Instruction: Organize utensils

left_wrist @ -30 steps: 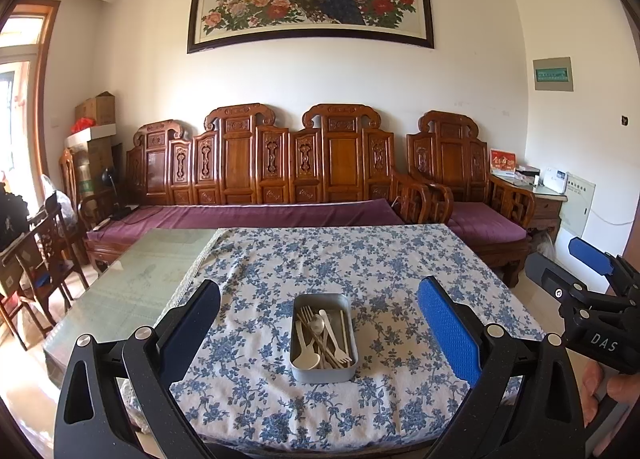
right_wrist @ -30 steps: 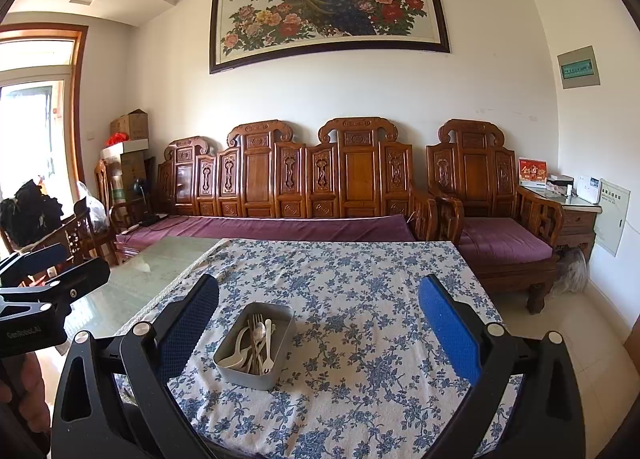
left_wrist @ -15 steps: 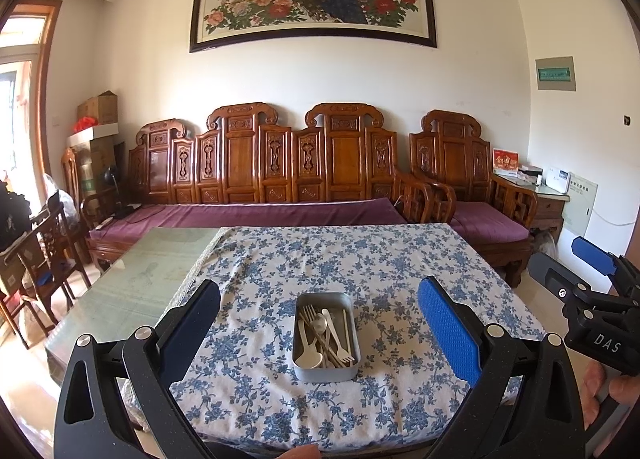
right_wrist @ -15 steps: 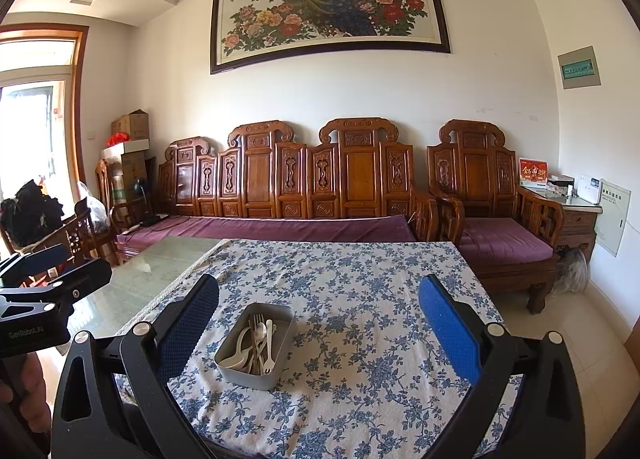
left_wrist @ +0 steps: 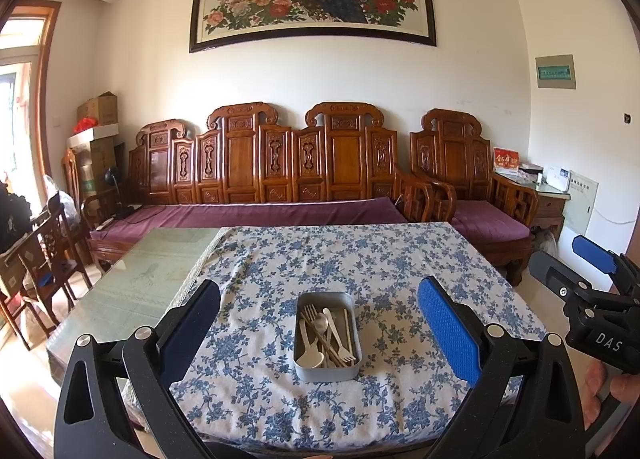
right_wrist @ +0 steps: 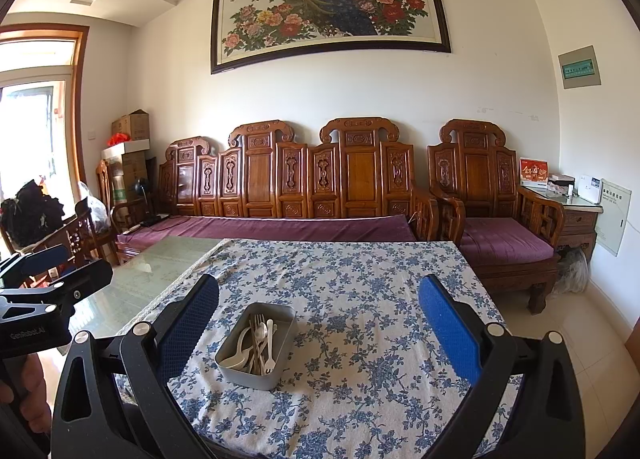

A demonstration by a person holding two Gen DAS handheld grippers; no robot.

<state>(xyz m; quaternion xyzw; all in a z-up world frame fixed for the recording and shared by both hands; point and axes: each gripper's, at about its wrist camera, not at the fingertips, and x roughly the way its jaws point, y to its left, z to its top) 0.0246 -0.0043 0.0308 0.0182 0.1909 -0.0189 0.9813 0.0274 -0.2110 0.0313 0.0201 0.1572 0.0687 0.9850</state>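
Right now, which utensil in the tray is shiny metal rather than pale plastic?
The small metal spoon in the middle of the tray; the fork and ladle-style spoon beside it are cream-coloured.

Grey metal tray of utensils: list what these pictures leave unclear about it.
- Left wrist view: grey metal tray holds overlapping pale spoons and forks; the exact count is too small to tell.
- Right wrist view: the tray's near wall hides the utensil ends.

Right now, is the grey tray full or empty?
Partly full: the grey tray holds a loose pile of utensils, forks and spoons lying lengthwise, unsorted.
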